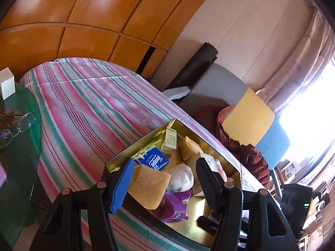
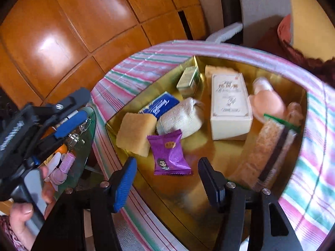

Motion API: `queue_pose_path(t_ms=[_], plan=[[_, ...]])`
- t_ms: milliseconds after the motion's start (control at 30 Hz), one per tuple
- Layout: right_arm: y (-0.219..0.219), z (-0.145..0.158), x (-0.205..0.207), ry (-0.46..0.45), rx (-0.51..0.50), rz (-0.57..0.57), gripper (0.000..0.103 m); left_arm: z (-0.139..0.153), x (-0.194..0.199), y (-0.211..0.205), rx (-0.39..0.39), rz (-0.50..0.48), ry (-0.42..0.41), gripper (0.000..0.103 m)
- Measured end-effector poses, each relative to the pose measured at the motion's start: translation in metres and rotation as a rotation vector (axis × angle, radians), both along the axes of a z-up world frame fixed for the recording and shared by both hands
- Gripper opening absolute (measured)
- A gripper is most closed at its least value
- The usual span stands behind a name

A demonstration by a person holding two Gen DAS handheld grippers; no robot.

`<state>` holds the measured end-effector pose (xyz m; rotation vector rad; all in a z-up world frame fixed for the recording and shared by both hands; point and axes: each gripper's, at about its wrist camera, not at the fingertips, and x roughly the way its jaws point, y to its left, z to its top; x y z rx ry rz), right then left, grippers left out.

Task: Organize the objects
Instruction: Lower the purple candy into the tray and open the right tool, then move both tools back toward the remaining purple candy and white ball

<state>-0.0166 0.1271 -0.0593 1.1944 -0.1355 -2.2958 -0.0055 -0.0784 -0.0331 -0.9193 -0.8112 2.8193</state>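
A gold tin (image 2: 209, 190) lies on a striped bed cover (image 2: 134, 69). Inside are a yellow sponge (image 2: 135, 136), a blue tissue pack (image 2: 162, 104), a rolled white sock (image 2: 182, 117), a cream box (image 2: 229, 106), a small green-white box (image 2: 188, 81) and a pink bottle (image 2: 268, 102). A purple snack packet (image 2: 168, 154) lies flat on the tin floor just beyond my right gripper (image 2: 167, 179), which is open with nothing between its fingers. My left gripper (image 1: 165, 179) hovers open at the tin's near corner, over the sponge (image 1: 148, 186) and sock (image 1: 181, 176), and holds nothing.
A green glass side table (image 1: 21, 156) at left carries spectacles (image 1: 18, 125) and a white cube box (image 1: 7, 85). Wooden wardrobe doors (image 1: 83, 21) stand behind the bed. A grey, yellow and blue chair (image 1: 249, 119) with a dark red garment (image 1: 253, 159) stands to the right. A hand (image 2: 21, 215) grips the left tool.
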Motion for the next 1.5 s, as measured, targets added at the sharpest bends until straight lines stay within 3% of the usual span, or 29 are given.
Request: queue_pose_path(t_ms=[200,433,700,1033,1500], plan=[[0.018,0.016,0.013,0.059,0.021,-0.03,0.063,-0.004,0.0,0.015,-0.016,-0.053,-0.018,0.062],[0.053,0.022,0.021,0.099,0.102,-0.104,0.068,-0.013,-0.001,0.047,-0.06,-0.21,-0.068,0.062],[0.112,0.016,0.02,0.068,0.149,-0.236,0.069,-0.011,0.014,0.096,-0.143,-0.412,-0.025,0.062],[0.179,0.003,0.022,0.034,0.232,-0.352,0.072,0.001,0.043,0.147,-0.233,-0.575,0.041,0.062],[0.277,-0.004,0.014,0.005,0.367,-0.41,0.075,-0.005,0.044,0.233,-0.272,-0.768,-0.05,0.064]])
